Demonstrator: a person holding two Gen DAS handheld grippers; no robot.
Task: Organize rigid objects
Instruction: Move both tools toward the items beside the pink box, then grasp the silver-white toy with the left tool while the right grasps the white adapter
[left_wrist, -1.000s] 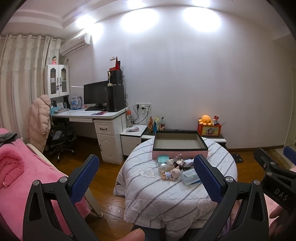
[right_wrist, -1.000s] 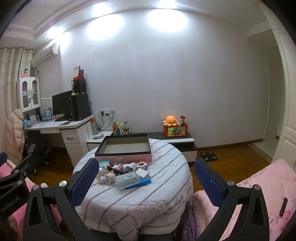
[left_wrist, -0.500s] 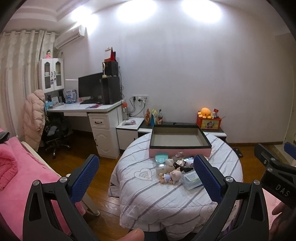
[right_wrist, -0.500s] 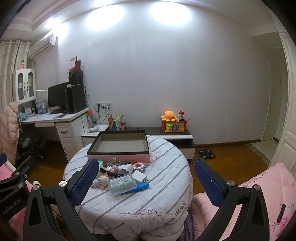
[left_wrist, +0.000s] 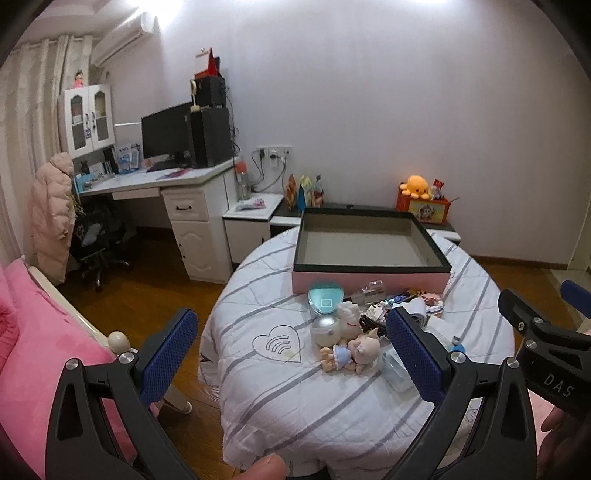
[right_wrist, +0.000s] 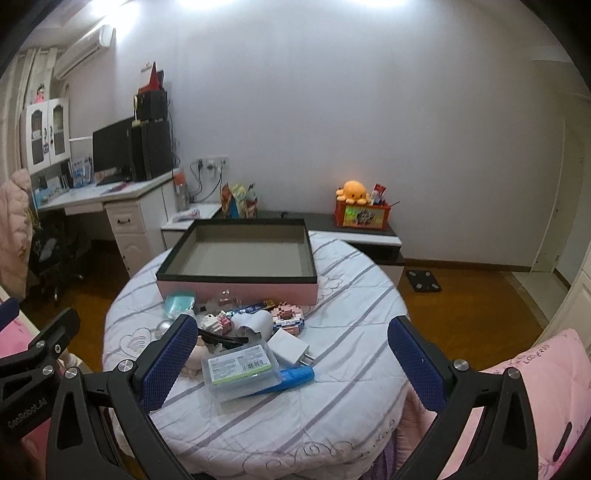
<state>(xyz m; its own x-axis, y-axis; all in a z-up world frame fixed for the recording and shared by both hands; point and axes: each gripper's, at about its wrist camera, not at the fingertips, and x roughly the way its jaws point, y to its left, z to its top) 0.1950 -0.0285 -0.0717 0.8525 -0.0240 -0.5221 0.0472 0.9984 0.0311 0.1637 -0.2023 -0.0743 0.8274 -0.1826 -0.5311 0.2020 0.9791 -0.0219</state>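
Observation:
A pink box with a black rim (left_wrist: 373, 277) (right_wrist: 236, 286) stands open and empty on the round table (left_wrist: 280, 398) (right_wrist: 332, 406). In front of it lies a pile of small items: a doll (left_wrist: 351, 352), a teal round case (left_wrist: 325, 300), a clear plastic case (right_wrist: 242, 365), a white charger (right_wrist: 288, 346), a blue pen (right_wrist: 295, 376), pink block toys (right_wrist: 287, 315). My left gripper (left_wrist: 291, 354) is open and empty, short of the pile. My right gripper (right_wrist: 291, 363) is open and empty, also short of the pile.
A white desk with monitor (left_wrist: 166, 136) and a chair with a pink coat (left_wrist: 51, 214) stand at the left. A low cabinet holds an orange plush (right_wrist: 352, 192). A pink bed (left_wrist: 40, 343) lies to the left, pink bedding (right_wrist: 546, 387) to the right.
Both grippers have moved closer to the table and tilted down, so the table and pile look larger. Both stay open and empty.

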